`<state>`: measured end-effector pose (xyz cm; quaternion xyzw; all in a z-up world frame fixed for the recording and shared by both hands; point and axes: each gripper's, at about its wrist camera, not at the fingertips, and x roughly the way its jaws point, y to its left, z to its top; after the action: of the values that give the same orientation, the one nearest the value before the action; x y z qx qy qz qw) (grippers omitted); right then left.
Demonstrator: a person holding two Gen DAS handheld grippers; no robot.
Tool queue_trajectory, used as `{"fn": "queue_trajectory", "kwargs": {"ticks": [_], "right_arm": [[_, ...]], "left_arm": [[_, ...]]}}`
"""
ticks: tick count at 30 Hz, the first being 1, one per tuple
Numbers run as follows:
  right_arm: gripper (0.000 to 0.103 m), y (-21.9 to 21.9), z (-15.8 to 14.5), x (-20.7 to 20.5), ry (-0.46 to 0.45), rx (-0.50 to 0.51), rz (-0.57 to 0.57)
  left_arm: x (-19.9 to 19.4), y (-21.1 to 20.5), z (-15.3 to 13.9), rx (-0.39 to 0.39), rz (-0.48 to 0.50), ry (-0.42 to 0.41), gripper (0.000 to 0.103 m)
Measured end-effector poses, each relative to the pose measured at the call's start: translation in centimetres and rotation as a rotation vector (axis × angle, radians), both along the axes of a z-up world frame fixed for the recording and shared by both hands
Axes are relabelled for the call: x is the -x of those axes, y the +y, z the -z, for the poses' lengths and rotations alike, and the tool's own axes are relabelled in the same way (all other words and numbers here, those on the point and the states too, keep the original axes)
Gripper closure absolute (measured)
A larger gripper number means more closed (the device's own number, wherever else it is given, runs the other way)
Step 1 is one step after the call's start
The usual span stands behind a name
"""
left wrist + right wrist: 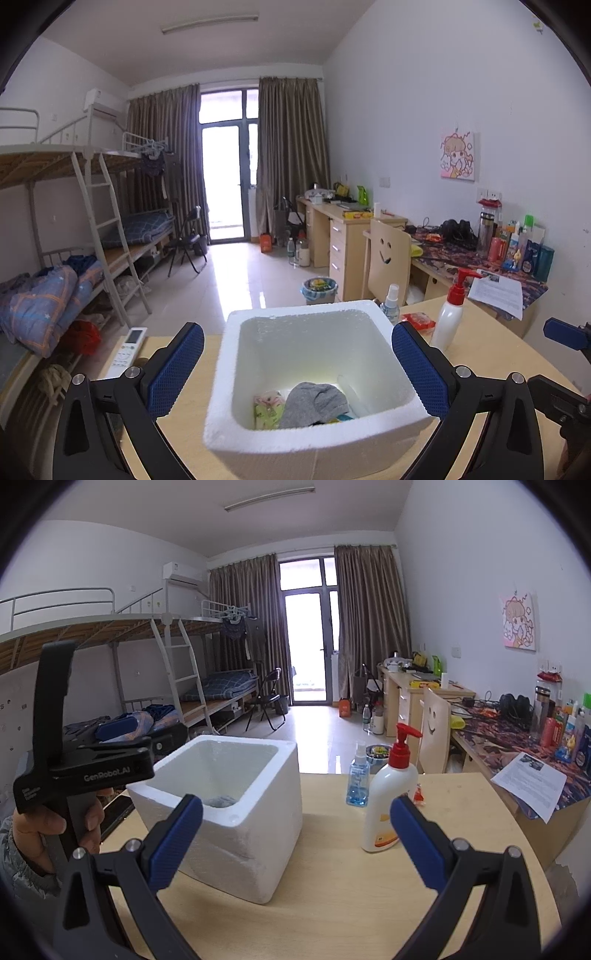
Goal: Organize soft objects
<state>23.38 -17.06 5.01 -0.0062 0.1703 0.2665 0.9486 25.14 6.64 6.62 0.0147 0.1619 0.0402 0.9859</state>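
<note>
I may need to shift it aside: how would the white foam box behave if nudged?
The white foam box looks like thick-walled polystyrene, so probably stiff yet light and quick to slide. It holds only a grey cloth, adding little weight. Its crumbly rim might dent.

left wrist: close above foam box (317,435) | right wrist: beside it | shared: box

Under my fingers lies a light wooden table (332,904). A white foam box (314,435) stands on it between my left fingers. A remote control (129,349) lies beyond my left fingertip; a white pump bottle (391,797) and blue spray bottle (357,779) stand just past my right.
</note>
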Motion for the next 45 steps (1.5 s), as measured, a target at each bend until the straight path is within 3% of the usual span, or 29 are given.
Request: {"fn": "queue_trajectory", "kwargs": {"ticks": [21, 30, 45], "right_arm": [[0.0, 0.5, -1.6, 8.0, -0.096, -0.023, -0.013], [0.0, 0.5, -2.1, 11.2, -0.144, -0.021, -0.016], [0.0, 0.5, -0.6, 14.9, -0.202, -0.02, 0.027]], "left_arm": [[12.7, 0.4, -1.7, -0.006, -0.09, -0.133, 0.001], [16.8, -1.1, -1.3, -0.072, -0.095, -0.186, 0.001], [21.3, -0.9, 1.1, -0.011, -0.086, -0.199, 0.001]]}}
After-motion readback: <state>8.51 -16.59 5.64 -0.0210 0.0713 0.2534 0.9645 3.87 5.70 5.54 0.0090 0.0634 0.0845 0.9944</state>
